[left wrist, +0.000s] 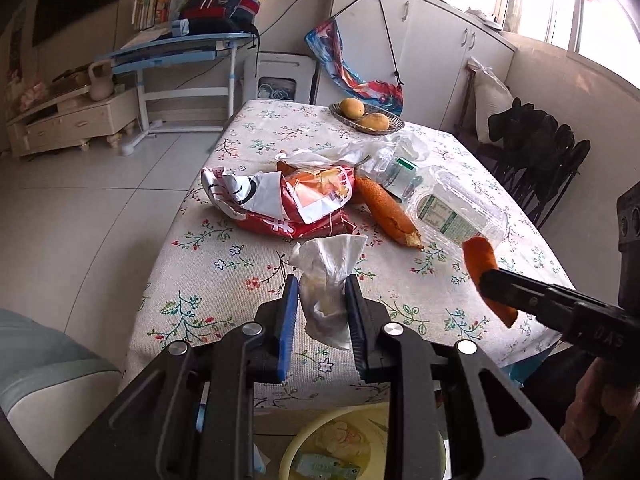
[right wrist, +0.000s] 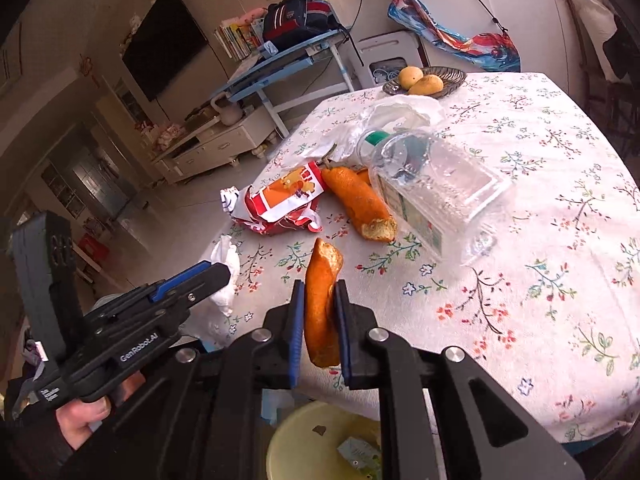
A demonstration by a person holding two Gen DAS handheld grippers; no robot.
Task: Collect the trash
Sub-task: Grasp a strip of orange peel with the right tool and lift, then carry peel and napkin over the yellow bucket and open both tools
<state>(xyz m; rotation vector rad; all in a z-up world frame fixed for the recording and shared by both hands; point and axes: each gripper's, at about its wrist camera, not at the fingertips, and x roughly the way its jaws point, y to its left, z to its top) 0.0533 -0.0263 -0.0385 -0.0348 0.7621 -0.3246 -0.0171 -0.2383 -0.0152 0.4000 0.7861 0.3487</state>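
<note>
Left wrist view
Left gripper (left wrist: 322, 300): clenched on a crumpled tissue (left wrist: 326, 276), which stands between the two pads above the near table edge.
Tissue handling: I judge it very light and soft; it crushes rather than slips, so a pinch across the bunched waist, as here, should hold.
Basin (left wrist: 320, 440): yellow, directly below and behind the jaws, under the table edge, with some scraps already in it; likely where the trash goes.
Ahead of the gripper: a red and white snack bag (left wrist: 292, 204), a long orange peel piece (left wrist: 386, 212) and a clear plastic bottle (left wrist: 452, 208) lying on its side, all on the floral tablecloth (left wrist: 224, 264).
To its right: the right gripper (left wrist: 486, 280) holding an orange peel strip (left wrist: 486, 268).

Right wrist view
Right gripper (right wrist: 320, 316): closed on the orange peel strip (right wrist: 322, 300), gripped at mid-length, upright, with both ends sticking out past the pads.
Peel handling: looks light, leathery and slightly curved; the rind may be slick, so a hold across the flat middle seems safest.
Basin (right wrist: 288, 436): just beneath the jaws.
To its left: the left gripper (right wrist: 224, 280) with the tissue (right wrist: 226, 276).
Farther ahead: the bottle (right wrist: 436, 196), probably light, smooth and inclined to roll; the neck looks the surest place to grip. The bag (right wrist: 280, 204) is thin and crinkly, and any raised fold would do.
</note>
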